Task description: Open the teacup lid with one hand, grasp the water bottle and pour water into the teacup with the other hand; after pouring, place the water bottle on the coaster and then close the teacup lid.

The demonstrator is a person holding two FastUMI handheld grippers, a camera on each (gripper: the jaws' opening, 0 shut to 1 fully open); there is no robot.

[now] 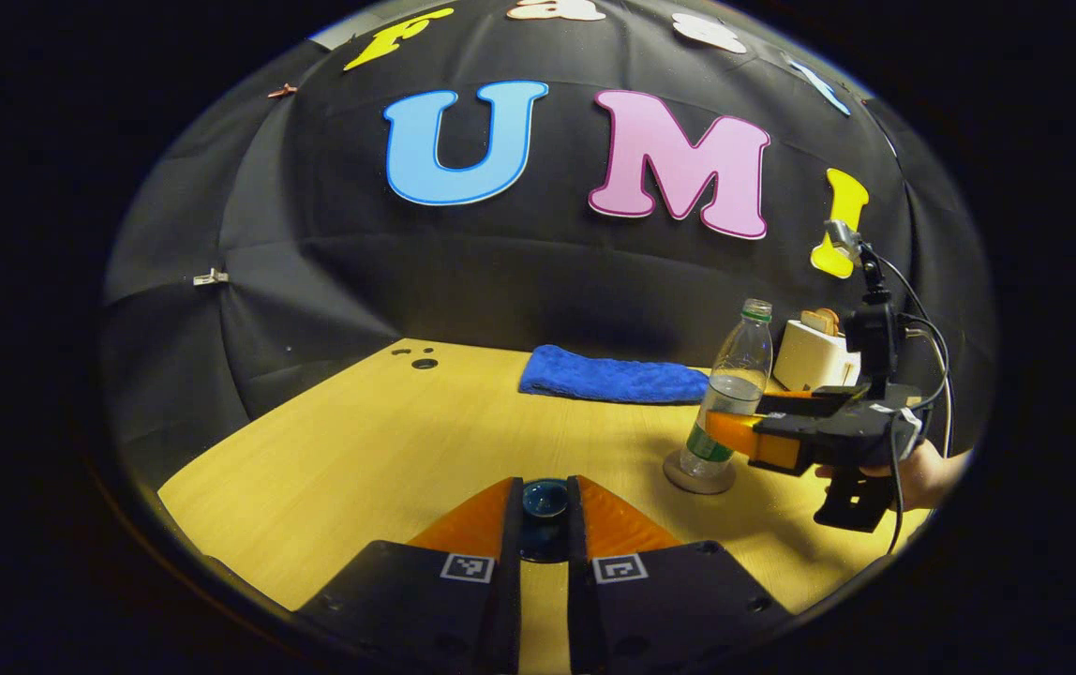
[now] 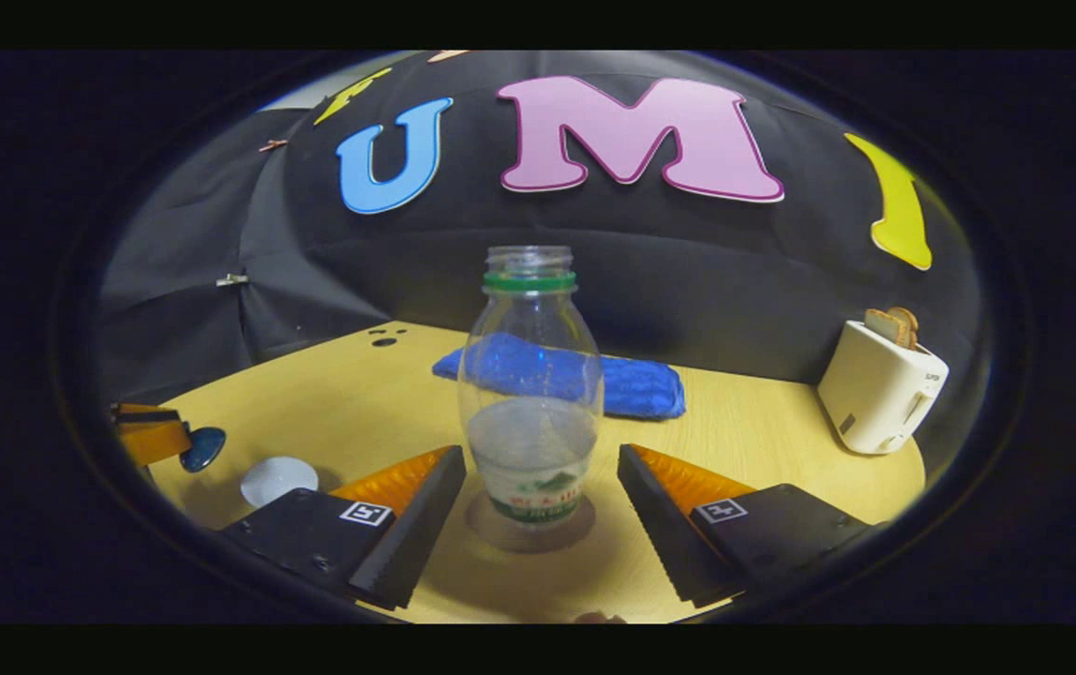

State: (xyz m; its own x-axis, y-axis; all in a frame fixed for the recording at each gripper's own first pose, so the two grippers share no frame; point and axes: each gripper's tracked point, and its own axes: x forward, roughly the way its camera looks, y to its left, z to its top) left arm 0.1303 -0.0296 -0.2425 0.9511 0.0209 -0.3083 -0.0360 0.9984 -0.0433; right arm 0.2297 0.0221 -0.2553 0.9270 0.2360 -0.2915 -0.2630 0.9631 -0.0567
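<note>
Pinching teacup lid (image 1: 545,498), left gripper (image 1: 544,511); right gripper (image 2: 538,487) spread around water bottle (image 2: 530,394) on coaster (image 2: 527,527); towel (image 2: 632,382), toaster (image 2: 880,389) behind

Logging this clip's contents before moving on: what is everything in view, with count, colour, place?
table: one, light wood, under everything
water bottle: one, clear, green neck ring, on coaster between right tool's fingers
coaster: one, pale, under bottle
teacup lid: one, dark blue, in left tool
round white item: one, on table near left tool, perhaps the teacup
towel: one, blue, table's back
toaster: one, white, back right, toast in slot
hand: one, holding right tool
left tool: one, shut on lid
right tool: one, open around bottle
</note>
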